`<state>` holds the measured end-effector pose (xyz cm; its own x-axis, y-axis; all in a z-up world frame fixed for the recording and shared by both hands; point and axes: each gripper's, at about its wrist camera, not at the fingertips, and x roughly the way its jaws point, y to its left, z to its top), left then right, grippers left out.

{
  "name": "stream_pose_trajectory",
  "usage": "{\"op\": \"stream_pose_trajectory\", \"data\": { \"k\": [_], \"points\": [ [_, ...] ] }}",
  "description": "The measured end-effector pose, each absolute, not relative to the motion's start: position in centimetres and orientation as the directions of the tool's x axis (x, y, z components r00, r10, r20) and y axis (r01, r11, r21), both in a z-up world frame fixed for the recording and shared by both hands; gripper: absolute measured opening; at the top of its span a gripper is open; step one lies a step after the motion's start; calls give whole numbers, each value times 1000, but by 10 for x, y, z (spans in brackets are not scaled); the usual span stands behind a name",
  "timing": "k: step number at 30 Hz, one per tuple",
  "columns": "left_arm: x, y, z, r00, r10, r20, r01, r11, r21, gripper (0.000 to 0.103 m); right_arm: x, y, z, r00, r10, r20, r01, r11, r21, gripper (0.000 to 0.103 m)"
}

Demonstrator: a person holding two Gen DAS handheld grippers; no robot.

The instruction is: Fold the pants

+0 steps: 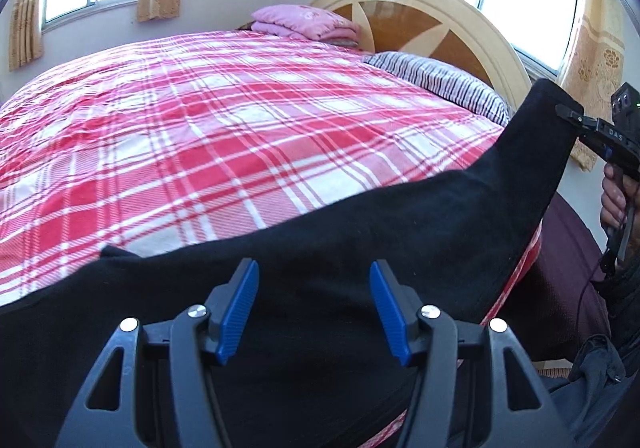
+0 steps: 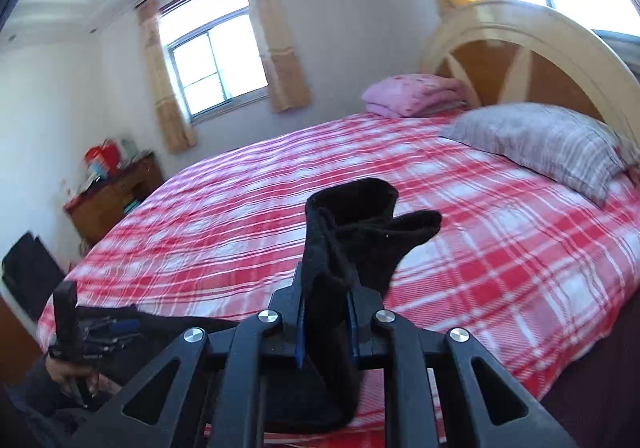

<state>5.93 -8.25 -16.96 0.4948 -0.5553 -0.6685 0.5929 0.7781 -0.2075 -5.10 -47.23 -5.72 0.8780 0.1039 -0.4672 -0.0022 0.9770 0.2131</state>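
Black pants (image 1: 360,216) lie along the near edge of the bed with the red and white checked cover (image 1: 200,128). My left gripper (image 1: 313,280) hovers over the pants, its blue pads (image 1: 240,304) apart with nothing pinched between them. At the right, the right gripper (image 1: 576,120) holds one end of the pants up off the bed. In the right wrist view that gripper (image 2: 324,288) is shut on a bunched fold of the pants (image 2: 352,216), which sticks up between the jaws. The left gripper (image 2: 116,328) shows low at the left, over the dark cloth.
A striped pillow (image 1: 440,80) and a folded pink blanket (image 1: 304,22) lie by the arched wooden headboard (image 1: 440,8). A cluttered wooden nightstand (image 2: 116,192) stands beyond the bed's far side. A person's hand (image 1: 614,196) grips the right tool. Windows with curtains line the walls.
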Motion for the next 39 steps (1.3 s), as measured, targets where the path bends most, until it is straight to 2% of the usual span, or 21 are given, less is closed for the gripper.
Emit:
{"op": "stream_pose_trajectory", "data": {
  "k": [9,17,26,31,32,35,39],
  "points": [
    [69,-56,-161,528,-547,-650,542,806,-238,61,-2,-363,-72,786,308,-535,-256,951,171,16],
    [72,-43,-154,543,-557,-628,529,808,-259,61,27,-268,-110,678,408,-611,-420,898,134,16],
    [78,-37,-160,516,-586,-625,515,795,-320,61,33,-204,-161,577,373,-726,-515,857,30,16],
    [76,-48,-170,461,-618,-637,535,766,-356,61,38,-199,-186,488,359,-795,-549,835,40,18],
    [76,-52,-172,447,-626,-639,540,758,-366,61,38,-200,-188,476,364,-801,-554,831,48,22],
    [72,-63,-181,392,-656,-645,558,727,-401,61,29,-210,-176,448,410,-794,-585,806,86,49],
    [69,-74,-188,322,-706,-630,568,677,-468,61,10,-229,-160,480,389,-786,-598,801,31,51]
  ]
}}
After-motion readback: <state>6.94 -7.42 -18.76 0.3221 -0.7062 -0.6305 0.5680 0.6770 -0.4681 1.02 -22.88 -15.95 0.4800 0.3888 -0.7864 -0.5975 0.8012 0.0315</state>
